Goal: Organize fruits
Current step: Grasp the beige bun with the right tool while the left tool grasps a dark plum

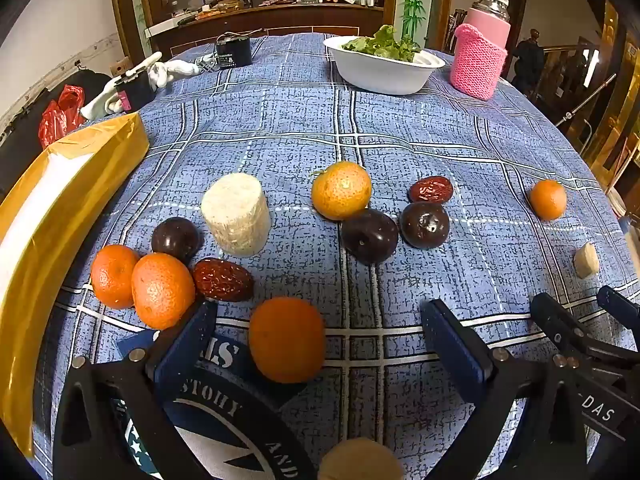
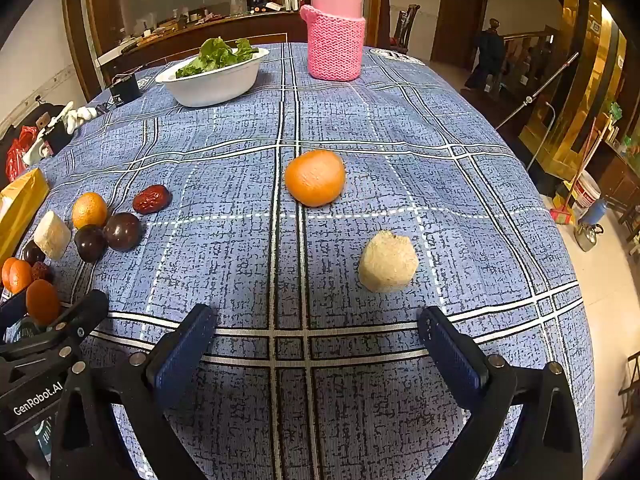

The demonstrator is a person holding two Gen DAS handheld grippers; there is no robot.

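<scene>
My left gripper point(image 1: 320, 320) is open, its fingers on either side of a tangerine point(image 1: 286, 339) that lies on the blue checked cloth without touching either pad. To its left lie two tangerines point(image 1: 160, 290), a red date point(image 1: 222, 279), a dark plum point(image 1: 175, 239) and a pale sugarcane chunk point(image 1: 236, 213). Further off lie a tangerine point(image 1: 341, 189), two plums point(image 1: 370, 235) and a date point(image 1: 431, 189). My right gripper point(image 2: 316, 324) is open and empty. A tangerine point(image 2: 315, 177) and a pale chunk point(image 2: 387, 262) lie ahead of it.
A white bowl of lettuce point(image 1: 382, 67) and a bottle in a pink knitted sleeve point(image 1: 478, 56) stand at the far side. A yellow box point(image 1: 48, 216) lies along the left edge. A small black box point(image 1: 233, 52) and white gloves point(image 1: 160, 72) sit at the far left.
</scene>
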